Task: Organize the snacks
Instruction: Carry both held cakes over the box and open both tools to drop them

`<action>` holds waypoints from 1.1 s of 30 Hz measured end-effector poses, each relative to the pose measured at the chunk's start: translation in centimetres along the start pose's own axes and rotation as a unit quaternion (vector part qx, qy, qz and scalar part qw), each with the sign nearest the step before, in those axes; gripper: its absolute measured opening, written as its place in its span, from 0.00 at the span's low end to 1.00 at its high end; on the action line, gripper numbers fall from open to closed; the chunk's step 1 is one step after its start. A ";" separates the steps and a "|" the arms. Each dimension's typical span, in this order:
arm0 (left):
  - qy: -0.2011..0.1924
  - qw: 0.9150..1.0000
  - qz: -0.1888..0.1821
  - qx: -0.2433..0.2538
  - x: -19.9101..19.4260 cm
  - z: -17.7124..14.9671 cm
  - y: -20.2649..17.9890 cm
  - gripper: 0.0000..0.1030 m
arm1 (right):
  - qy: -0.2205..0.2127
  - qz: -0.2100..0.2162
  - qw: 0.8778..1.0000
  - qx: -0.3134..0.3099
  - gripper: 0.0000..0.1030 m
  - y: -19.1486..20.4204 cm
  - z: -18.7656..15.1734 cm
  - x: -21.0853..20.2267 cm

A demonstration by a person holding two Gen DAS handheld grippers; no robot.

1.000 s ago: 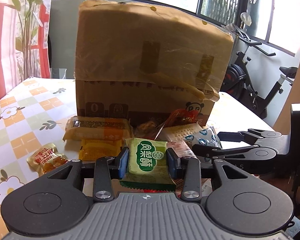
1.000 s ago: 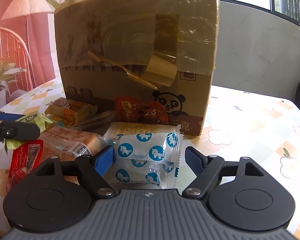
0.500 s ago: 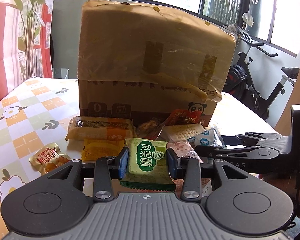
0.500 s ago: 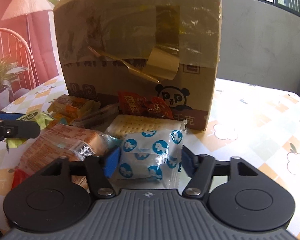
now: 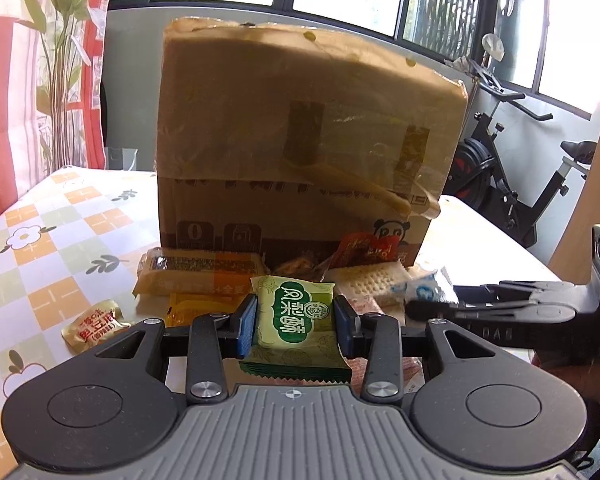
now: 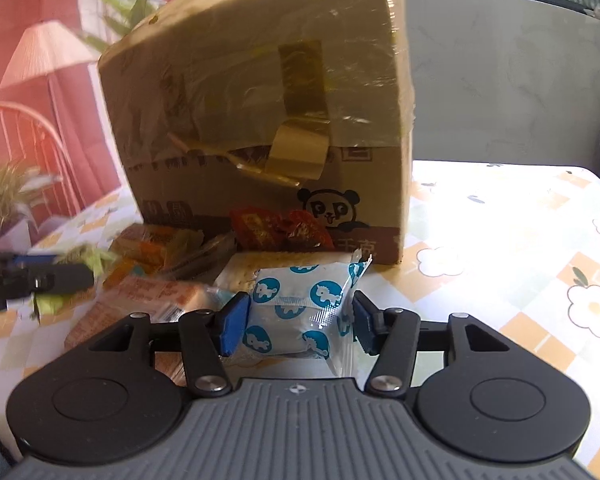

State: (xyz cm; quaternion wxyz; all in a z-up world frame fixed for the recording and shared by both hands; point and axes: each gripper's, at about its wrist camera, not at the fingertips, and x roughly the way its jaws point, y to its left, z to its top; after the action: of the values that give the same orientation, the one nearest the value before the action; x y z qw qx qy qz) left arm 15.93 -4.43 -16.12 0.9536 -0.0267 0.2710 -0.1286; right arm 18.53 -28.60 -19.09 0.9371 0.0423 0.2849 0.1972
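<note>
Left gripper [image 5: 295, 326]: fingers [image 5: 246, 328] clamped on both sides of a green packet [image 5: 296, 322], held at the near edge of the snack heap. Right gripper [image 6: 296, 326]: jaws have just been closing, and its fingers [image 6: 232, 328] now press a white packet with blue horses [image 6: 300, 312], which sits between them. Both packets lie before a taped cardboard box [image 5: 300, 152] standing on the counter [image 6: 500, 240]. Heap crowds the box's front edge. Open counter lies right of the box; a small orange sachet [image 5: 96, 324] lies apart at left.
</note>
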 end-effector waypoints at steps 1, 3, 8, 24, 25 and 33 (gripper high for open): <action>-0.002 1.000 -0.003 0.000 -0.1 0.1 0.0 0.41 | 0.001 -0.002 1.000 0.003 0.55 0.0 0.0 -0.3; -0.005 1.000 -0.015 -0.001 -0.4 0.3 0.0 0.41 | -0.002 0.005 1.000 0.025 0.55 -0.2 0.1 -1.2; -0.028 0.999 -0.015 0.012 -1.5 1.6 -0.4 0.41 | -0.039 0.003 0.999 0.022 0.55 0.4 1.8 -3.8; -0.133 0.989 -0.038 0.042 -1.6 16.6 -1.2 0.41 | -0.151 -0.006 0.986 -0.067 0.55 1.6 14.9 -8.0; -0.131 0.989 -0.042 0.045 -1.0 17.4 -1.4 0.41 | -0.152 -0.009 0.986 -0.070 0.55 1.4 15.8 -7.6; -0.095 0.993 -0.049 0.039 4.0 21.3 -2.4 0.41 | -0.174 -0.037 0.980 -0.087 0.55 0.9 19.3 -4.7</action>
State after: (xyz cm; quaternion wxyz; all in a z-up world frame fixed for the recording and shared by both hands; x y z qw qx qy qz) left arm 29.81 -8.22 0.30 0.9679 -0.0148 0.1721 -0.1824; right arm 25.29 -29.01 -0.38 0.9792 -0.0160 0.1002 0.1758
